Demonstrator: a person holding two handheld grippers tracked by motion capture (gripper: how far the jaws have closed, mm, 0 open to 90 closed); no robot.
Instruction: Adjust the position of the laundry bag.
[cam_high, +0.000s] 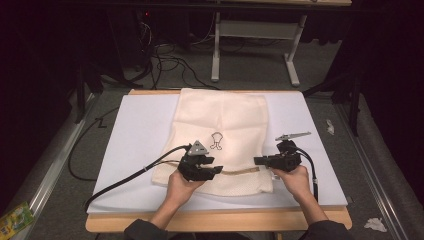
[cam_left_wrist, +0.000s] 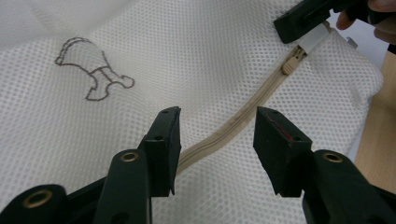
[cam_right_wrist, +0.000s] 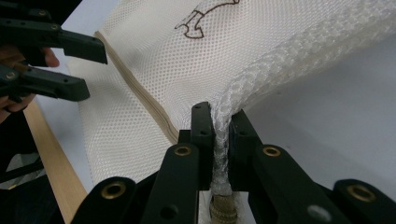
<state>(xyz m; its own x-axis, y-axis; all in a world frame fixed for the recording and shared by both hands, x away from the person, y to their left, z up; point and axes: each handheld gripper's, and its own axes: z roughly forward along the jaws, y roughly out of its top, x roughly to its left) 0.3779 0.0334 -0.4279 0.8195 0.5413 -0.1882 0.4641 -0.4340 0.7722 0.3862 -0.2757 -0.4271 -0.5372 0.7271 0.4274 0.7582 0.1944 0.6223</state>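
A cream mesh bag (cam_high: 220, 120) with a small brown drawing lies flat on the white board (cam_high: 135, 150). Along its near edge runs a tan zipper (cam_high: 240, 172). My left gripper (cam_high: 220, 170) is open. In the left gripper view its jaws (cam_left_wrist: 217, 144) stand on either side of the zipper (cam_left_wrist: 243, 112) without touching it. The zipper pull (cam_left_wrist: 290, 63) sits at the far end, next to my right gripper (cam_left_wrist: 299, 23). My right gripper (cam_high: 257, 161) is shut on a bunched bit of the bag's mesh edge (cam_right_wrist: 222, 126).
The board rests on a wooden table whose front edge (cam_high: 215, 220) is bare. Black cables trail left from my left gripper (cam_high: 125, 177). On the floor lie cables, crumpled paper (cam_high: 375, 224) and a yellow-green packet (cam_high: 15, 220). A white desk frame (cam_high: 255, 30) stands behind.
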